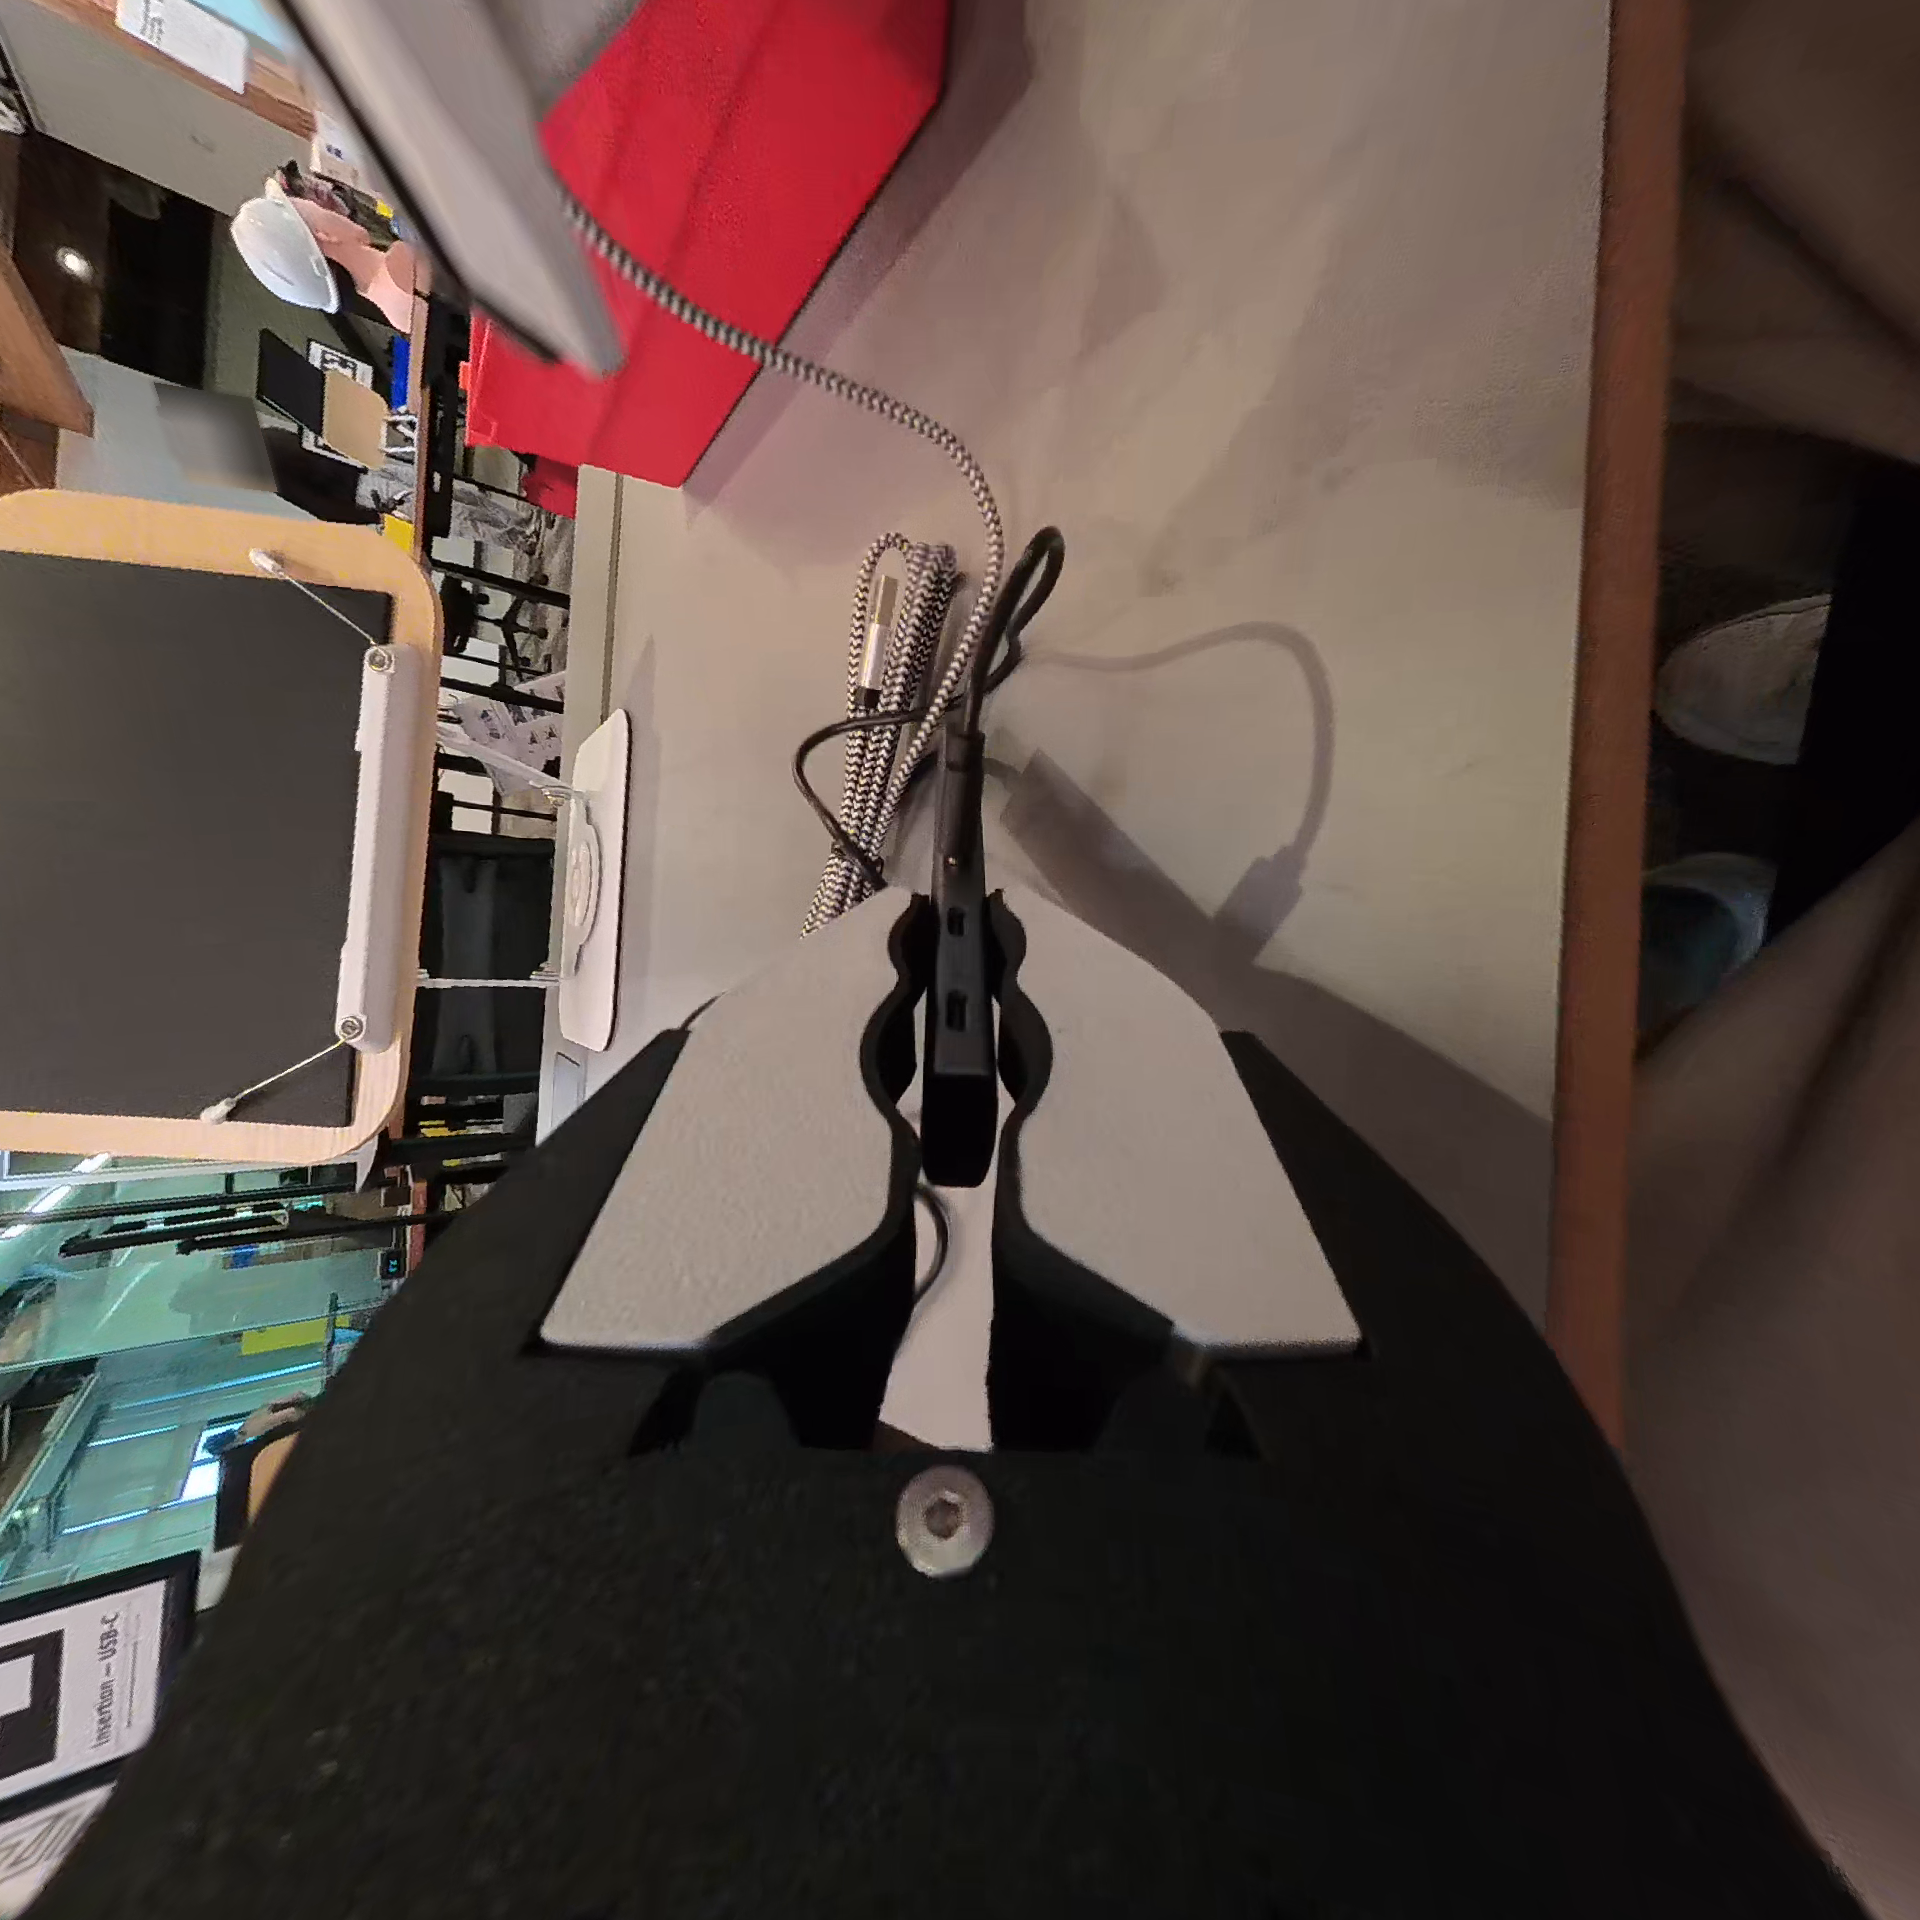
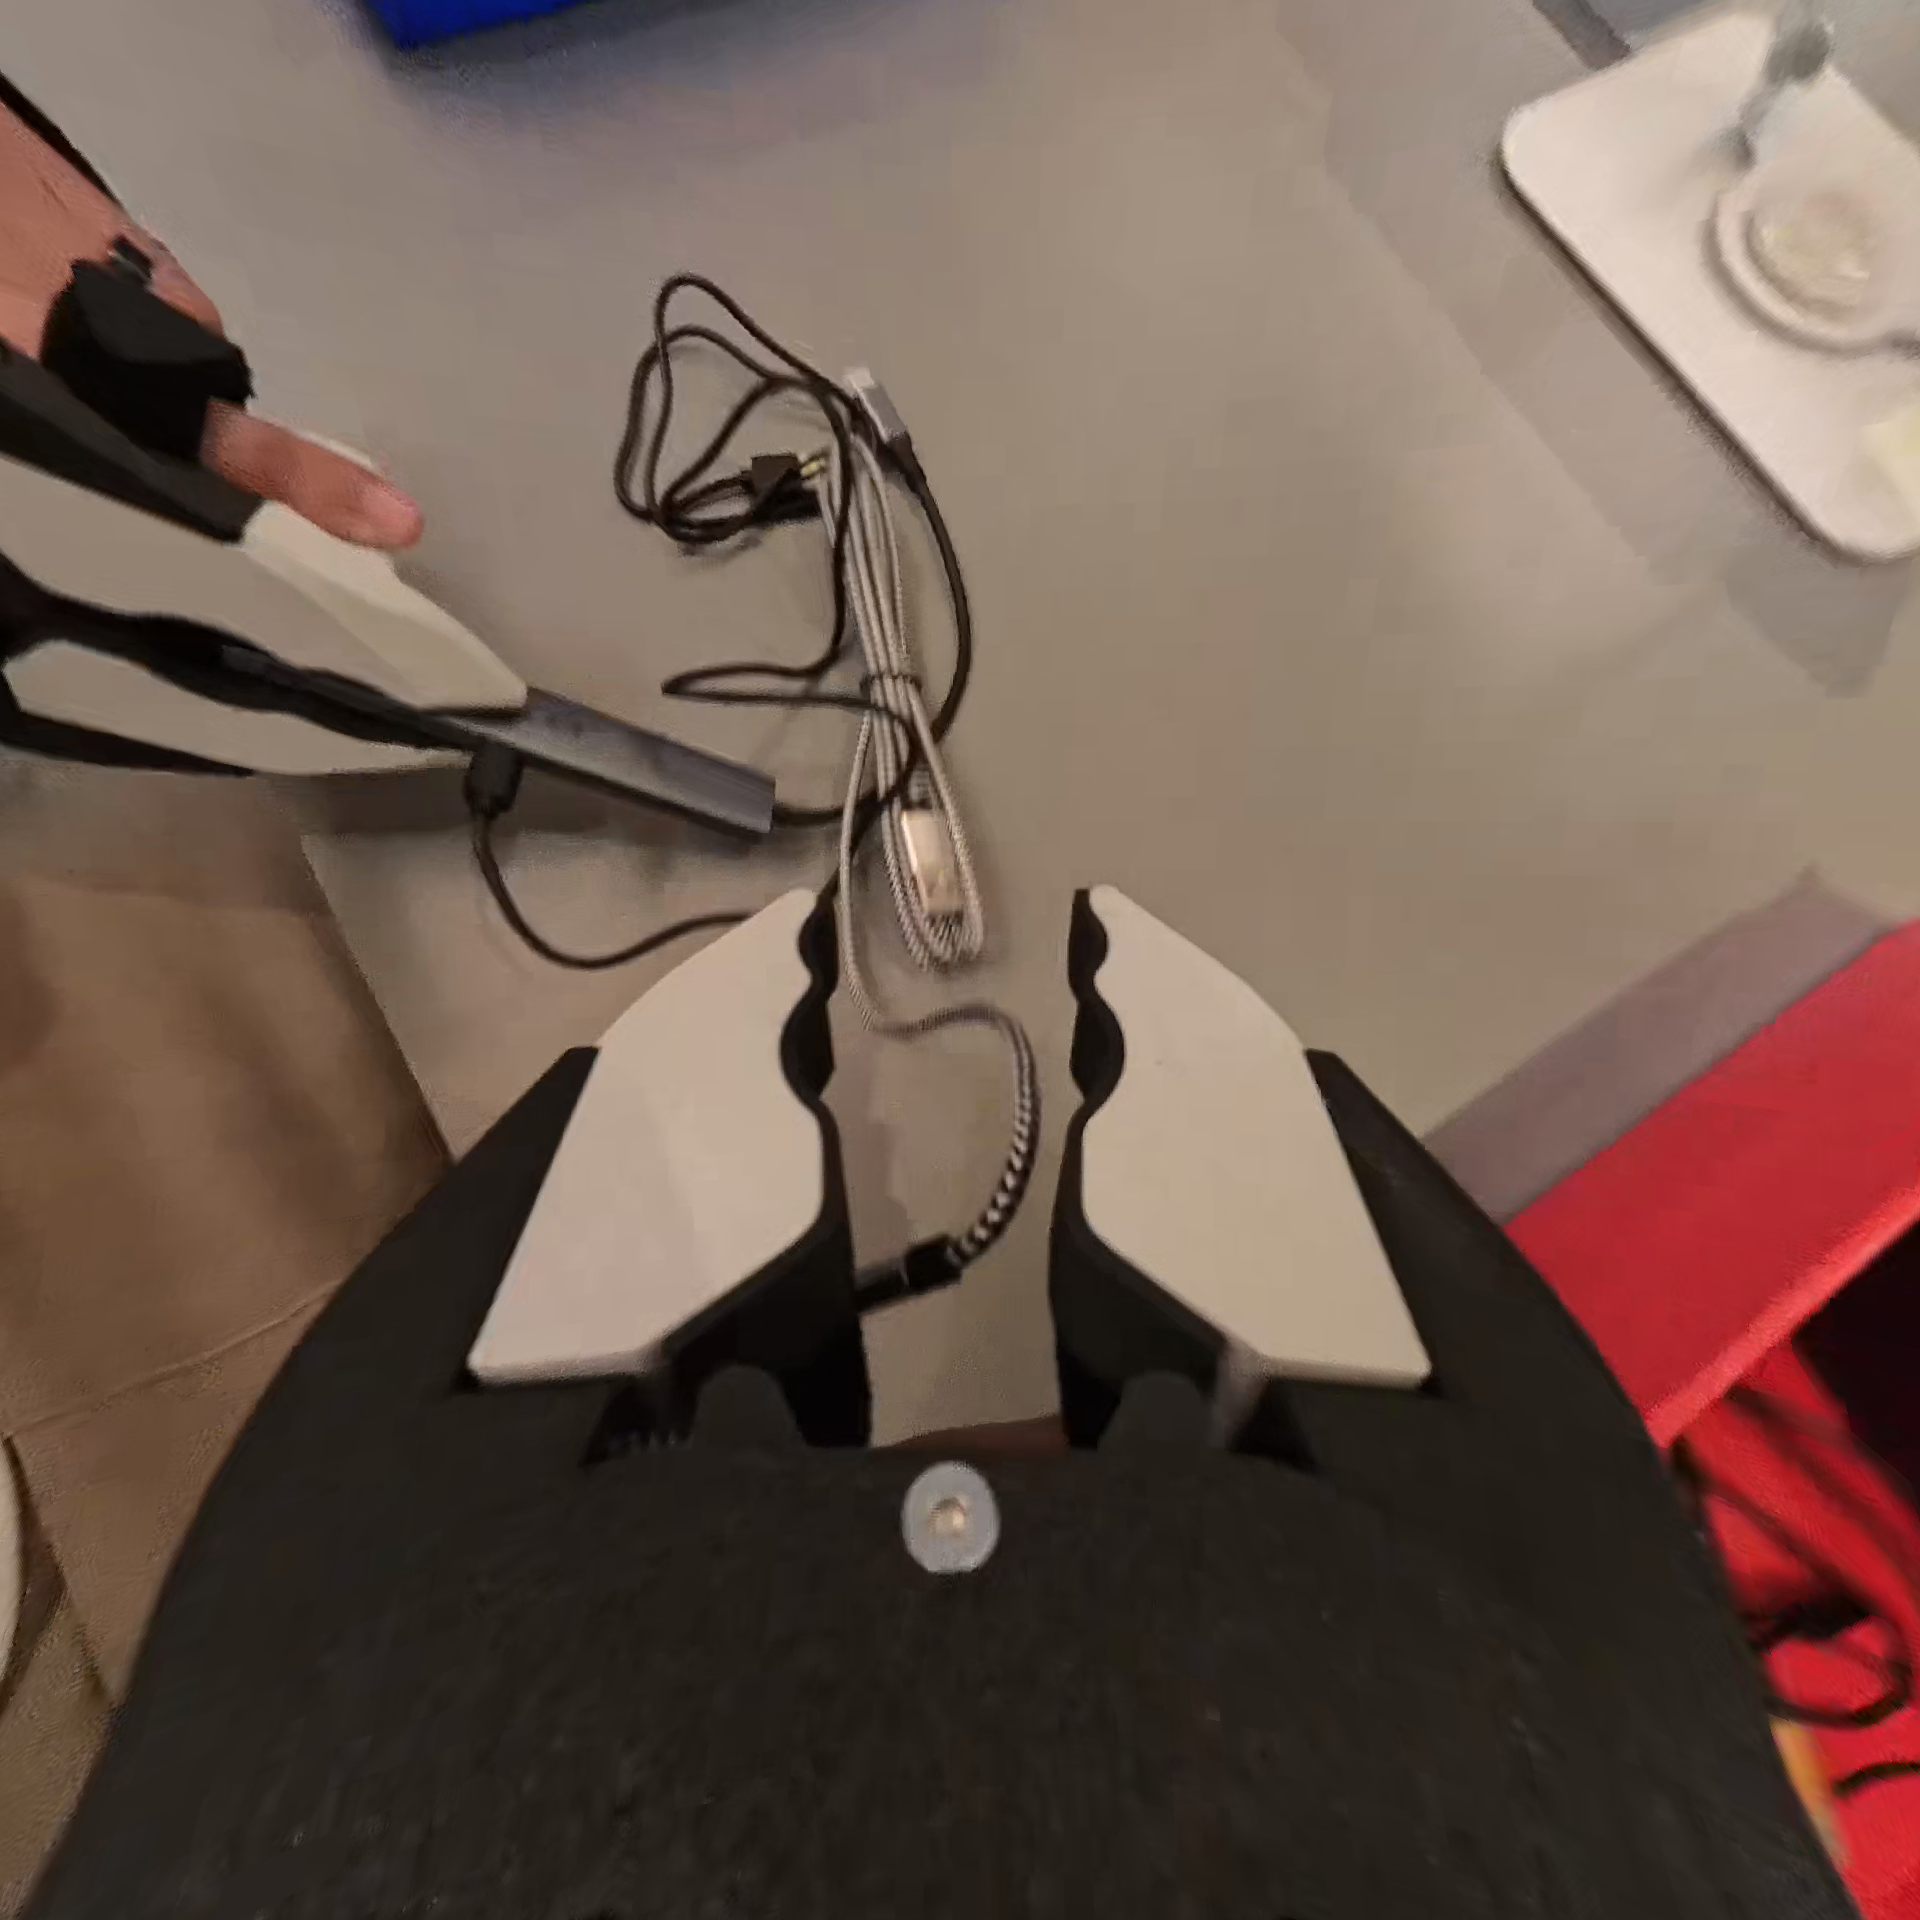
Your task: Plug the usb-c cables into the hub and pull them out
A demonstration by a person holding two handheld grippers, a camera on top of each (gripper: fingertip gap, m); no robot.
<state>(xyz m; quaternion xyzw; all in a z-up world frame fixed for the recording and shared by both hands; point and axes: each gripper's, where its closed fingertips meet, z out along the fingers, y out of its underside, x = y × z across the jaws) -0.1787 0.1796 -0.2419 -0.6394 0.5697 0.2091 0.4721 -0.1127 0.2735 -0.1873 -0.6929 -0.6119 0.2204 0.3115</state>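
While cables sprawl on the grey table, the left gripper clamps the hub; the right gripper gapes.

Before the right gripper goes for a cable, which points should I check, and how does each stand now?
1. Left gripper shut on the hub: ok.
2. Hub ports facing the camera and free in the left wrist view: ok.
3. Right gripper open and empty: ok.
4. Braided cable lies on the table, its silver plug ahead of the right fingers: ok.
5. Braided cable free of the black cable: not ok, they are tangled.
6. Plug turned to match a port: cannot tell.
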